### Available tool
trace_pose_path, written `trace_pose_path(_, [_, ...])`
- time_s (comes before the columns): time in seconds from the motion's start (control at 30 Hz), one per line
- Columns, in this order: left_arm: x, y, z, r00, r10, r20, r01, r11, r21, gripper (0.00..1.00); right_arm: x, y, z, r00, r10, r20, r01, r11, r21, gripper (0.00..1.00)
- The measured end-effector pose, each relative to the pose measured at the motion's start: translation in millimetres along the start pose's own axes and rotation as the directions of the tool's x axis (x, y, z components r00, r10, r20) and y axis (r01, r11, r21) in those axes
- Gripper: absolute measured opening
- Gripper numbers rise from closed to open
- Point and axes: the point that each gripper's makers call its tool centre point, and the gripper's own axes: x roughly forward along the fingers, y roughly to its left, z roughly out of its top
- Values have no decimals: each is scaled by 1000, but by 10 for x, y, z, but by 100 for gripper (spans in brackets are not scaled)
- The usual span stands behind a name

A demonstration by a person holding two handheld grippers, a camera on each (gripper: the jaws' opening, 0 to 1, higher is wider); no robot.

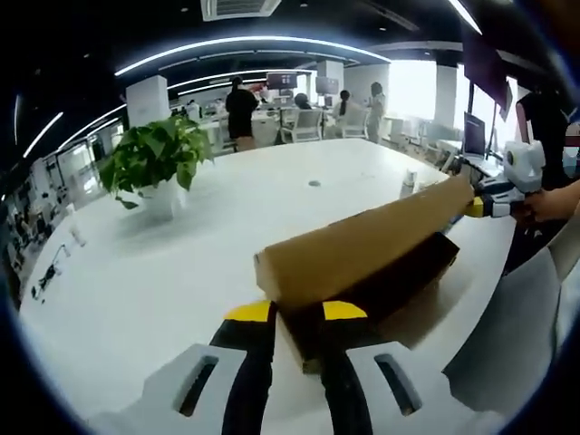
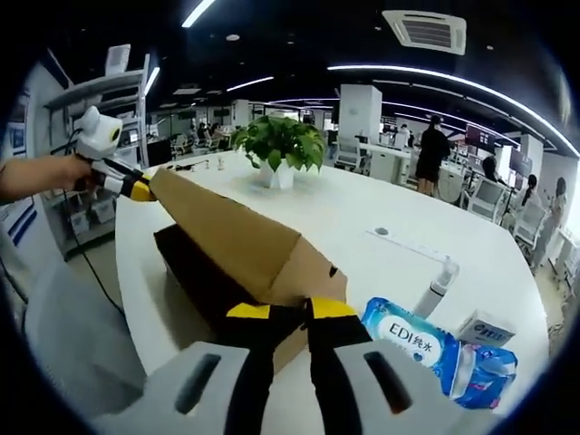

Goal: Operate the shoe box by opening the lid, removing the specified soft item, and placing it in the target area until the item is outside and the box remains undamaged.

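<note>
A large white table (image 1: 181, 263) with a rounded edge carries everything. A brown cardboard shoe box (image 2: 208, 272) sits on it near the edge, its lid (image 2: 231, 231) tilted up over the dark inside. Farther in stands a leafy green plant in a white pot (image 1: 163, 195). Beside the box, in the right gripper view, lie a blue pack of wet wipes (image 2: 421, 349), a small white carton (image 2: 485, 328) and a slim white bottle (image 2: 435, 285). A small round port (image 1: 314, 183) is set into the tabletop.
</note>
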Motion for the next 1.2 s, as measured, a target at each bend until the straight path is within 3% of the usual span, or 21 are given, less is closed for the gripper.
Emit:
trace_pose_path(0.3, [12, -90, -179, 998, -48, -47, 51, 997, 64, 23, -5, 164, -128, 997, 75, -25, -77, 994, -82, 23])
trace_pose_path(0.43, [24, -122, -270, 995, -70, -67, 73, 996, 48, 25, -1, 221, -214, 994, 98, -49, -102, 990, -98, 26])
trace_pose_path(1.2, [206, -208, -665, 978, -93, -189, 103, 994, 44, 28, 103, 326, -635, 979, 125, -162, -147, 981, -130, 28])
